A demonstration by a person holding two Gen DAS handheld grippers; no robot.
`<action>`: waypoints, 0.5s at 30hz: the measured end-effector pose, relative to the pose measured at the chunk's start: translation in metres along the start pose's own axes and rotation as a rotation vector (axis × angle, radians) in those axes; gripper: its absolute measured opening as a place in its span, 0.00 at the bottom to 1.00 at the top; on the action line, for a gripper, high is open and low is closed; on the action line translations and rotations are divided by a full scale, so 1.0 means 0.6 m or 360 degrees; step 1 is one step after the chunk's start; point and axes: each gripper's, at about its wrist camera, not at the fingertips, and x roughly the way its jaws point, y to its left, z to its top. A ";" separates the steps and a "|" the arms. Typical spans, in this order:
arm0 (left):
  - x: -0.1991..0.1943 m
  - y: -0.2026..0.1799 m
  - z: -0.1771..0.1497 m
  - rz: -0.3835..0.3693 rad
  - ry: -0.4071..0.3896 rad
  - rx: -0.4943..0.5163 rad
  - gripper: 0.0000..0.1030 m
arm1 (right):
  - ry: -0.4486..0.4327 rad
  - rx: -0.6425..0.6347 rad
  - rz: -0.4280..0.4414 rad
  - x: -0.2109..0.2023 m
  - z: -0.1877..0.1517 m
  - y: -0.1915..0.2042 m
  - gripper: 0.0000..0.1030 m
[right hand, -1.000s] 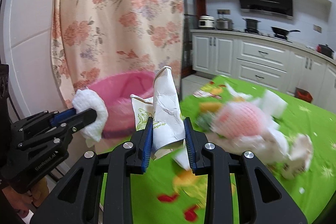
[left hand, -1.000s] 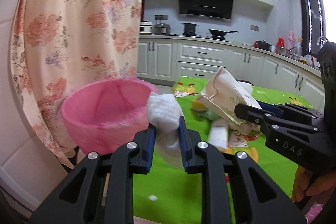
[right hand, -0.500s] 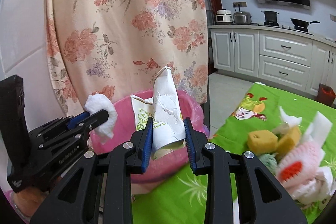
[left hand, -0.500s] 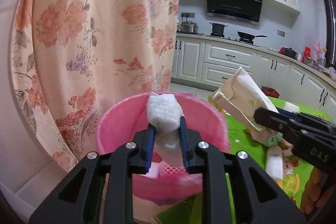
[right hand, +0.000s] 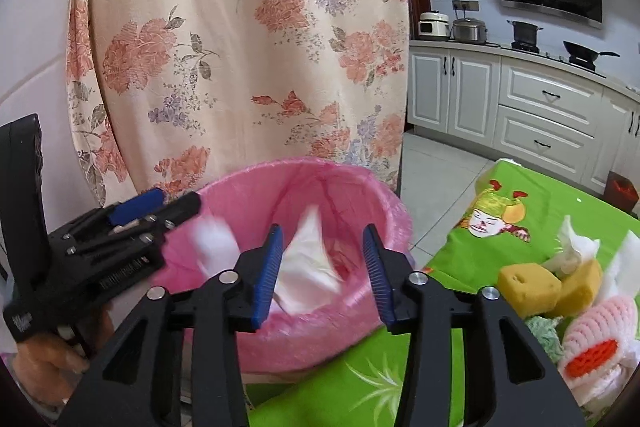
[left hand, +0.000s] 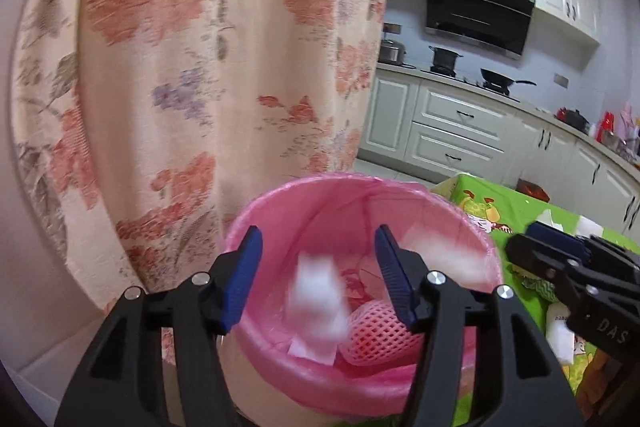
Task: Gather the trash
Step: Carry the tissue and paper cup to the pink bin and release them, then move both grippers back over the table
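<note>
My left gripper [left hand: 318,233] hangs over the pink-lined trash bin [left hand: 360,187], its jaws opening. The white tissue wad [left hand: 316,291] is clear of the pads and blurred as it drops into the bin, above a pink foam net [left hand: 380,331]. My right gripper [right hand: 322,229] is over the same bin [right hand: 280,167], jaws also opening. The white paper bag [right hand: 308,259] is loose between and below them, falling. In the right wrist view the left gripper [right hand: 172,205] is at the left, with the wad [right hand: 212,243] beneath it. In the left wrist view the right gripper [left hand: 528,241] shows at the right.
A floral curtain [right hand: 240,47] hangs right behind the bin. The table with a green cloth [right hand: 460,247] is to the right, holding yellow sponges [right hand: 528,287], a pink foam net [right hand: 600,331] and white tissue [right hand: 576,247]. Kitchen cabinets [right hand: 540,107] stand beyond.
Both grippers swung from the table to above the bin. The left then let go of the tissue wad and the right let go of the paper bag; both pieces are dropping in.
</note>
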 end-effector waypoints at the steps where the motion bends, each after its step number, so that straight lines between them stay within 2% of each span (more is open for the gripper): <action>1: -0.004 0.002 -0.003 0.0015 -0.0006 -0.0007 0.61 | -0.0007 0.0000 0.0003 -0.008 -0.005 -0.004 0.43; 5: -0.035 0.004 -0.015 0.0029 -0.0043 -0.0050 0.68 | -0.0056 0.0018 0.0028 -0.051 -0.021 -0.019 0.43; 7: -0.055 -0.011 -0.024 0.0030 -0.0069 -0.0038 0.82 | -0.0089 0.0006 0.0020 -0.079 -0.032 -0.025 0.51; 9: -0.077 -0.037 -0.036 0.0016 -0.0095 -0.0028 0.92 | -0.0128 -0.0004 -0.0009 -0.107 -0.048 -0.037 0.55; 15: -0.104 -0.134 -0.073 -0.0148 -0.0067 0.0039 0.93 | -0.0144 0.0101 -0.0118 -0.175 -0.099 -0.103 0.55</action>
